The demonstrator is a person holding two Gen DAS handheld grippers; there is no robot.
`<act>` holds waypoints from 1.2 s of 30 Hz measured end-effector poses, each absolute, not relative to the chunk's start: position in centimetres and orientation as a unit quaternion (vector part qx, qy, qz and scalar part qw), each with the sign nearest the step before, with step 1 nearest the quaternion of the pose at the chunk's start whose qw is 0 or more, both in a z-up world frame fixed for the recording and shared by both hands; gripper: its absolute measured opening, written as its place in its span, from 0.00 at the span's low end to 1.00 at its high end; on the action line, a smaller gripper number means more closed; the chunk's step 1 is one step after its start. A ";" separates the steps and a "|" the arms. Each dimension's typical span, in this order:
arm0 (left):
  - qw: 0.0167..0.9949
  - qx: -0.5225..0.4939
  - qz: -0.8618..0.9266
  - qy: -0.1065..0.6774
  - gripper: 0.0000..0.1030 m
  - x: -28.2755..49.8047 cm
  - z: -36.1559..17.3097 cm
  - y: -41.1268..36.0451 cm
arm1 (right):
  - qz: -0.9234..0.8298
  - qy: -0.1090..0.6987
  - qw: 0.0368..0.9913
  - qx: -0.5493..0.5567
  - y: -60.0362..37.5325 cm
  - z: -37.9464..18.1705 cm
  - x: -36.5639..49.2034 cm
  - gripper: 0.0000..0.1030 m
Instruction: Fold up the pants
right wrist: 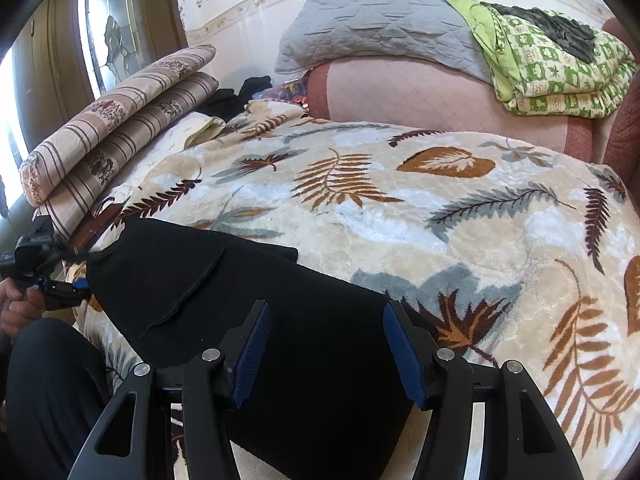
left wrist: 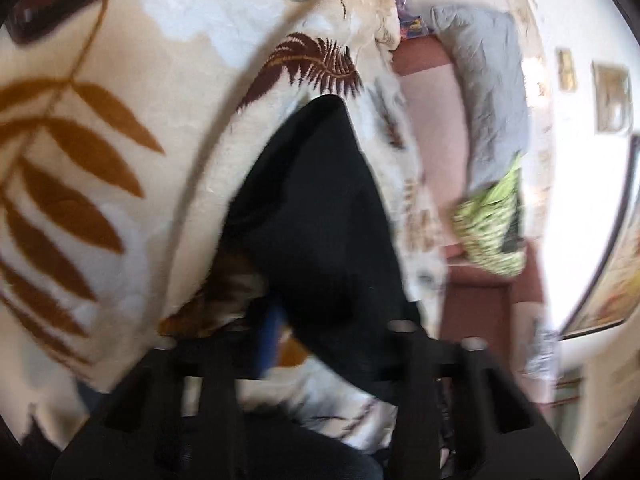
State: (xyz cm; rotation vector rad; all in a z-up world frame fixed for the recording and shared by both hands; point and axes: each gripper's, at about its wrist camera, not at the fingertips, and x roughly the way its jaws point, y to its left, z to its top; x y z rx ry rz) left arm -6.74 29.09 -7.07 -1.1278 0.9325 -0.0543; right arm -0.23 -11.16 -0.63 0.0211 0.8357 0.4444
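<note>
Home bedroom; leaf-print blanket [right wrist: 400,208] on bed; folded quilts [right wrist: 552,68] (stacked); framed pictures [left wrist: 612,96] on wall

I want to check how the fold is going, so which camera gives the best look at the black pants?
The right wrist view: the black pants lie spread across the leaf-print blanket, their edges and an overlapping layer sharp. The left wrist view shows only a blurred black mass rising from the left gripper.

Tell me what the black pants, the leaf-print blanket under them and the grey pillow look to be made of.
Black pants: soft matte knit, probably cotton or fleece; no sheen, limp edges. Leaf-print blanket: plush synthetic fleece, likely; fuzzy pile with a slight shine. Grey pillow: quilted woven fabric, matte; stitched diamond lines and creases show.
</note>
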 end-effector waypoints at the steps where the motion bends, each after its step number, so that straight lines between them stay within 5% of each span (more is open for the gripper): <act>1: 0.759 -0.490 -0.021 0.428 0.19 -6.6 -6.4 28.7 | 0.214 0.403 0.890 0.011 -11.2 -0.7 -0.2 0.56; 8: 0.887 -0.214 0.016 0.409 0.13 -5.9 0.5 22.5 | 0.212 0.386 0.897 0.029 -11.9 0.1 -0.4 0.56; 11: 0.940 -0.004 0.027 0.340 0.13 -7.4 3.6 16.1 | 0.239 0.379 0.890 0.085 -12.8 0.6 -0.3 0.56; 15: 0.925 0.310 0.052 0.215 0.14 -10.2 2.5 6.2 | 0.292 0.376 0.859 0.189 -14.0 0.9 0.1 0.56; 18: 0.877 0.450 0.037 0.167 0.14 -10.8 -0.1 1.0 | 0.353 0.359 0.820 0.272 -14.7 1.5 0.3 0.56; 24: 0.816 0.561 0.006 0.137 0.13 -10.3 -3.5 -3.5 | 0.479 0.296 0.752 0.342 -14.8 3.5 -0.8 0.70; 34: 0.805 0.582 -0.028 0.112 0.13 -12.3 -4.1 -6.7 | 0.423 0.368 0.733 0.385 -15.3 0.7 1.6 0.70; 35: 0.801 0.588 -0.036 0.107 0.13 -12.7 -4.5 -7.3 | 0.422 0.366 0.732 0.390 -15.6 0.6 1.8 0.70; 36: 0.799 0.591 -0.041 0.103 0.13 -13.1 -4.6 -7.9 | 0.418 0.362 0.738 0.385 -16.1 0.7 2.0 0.54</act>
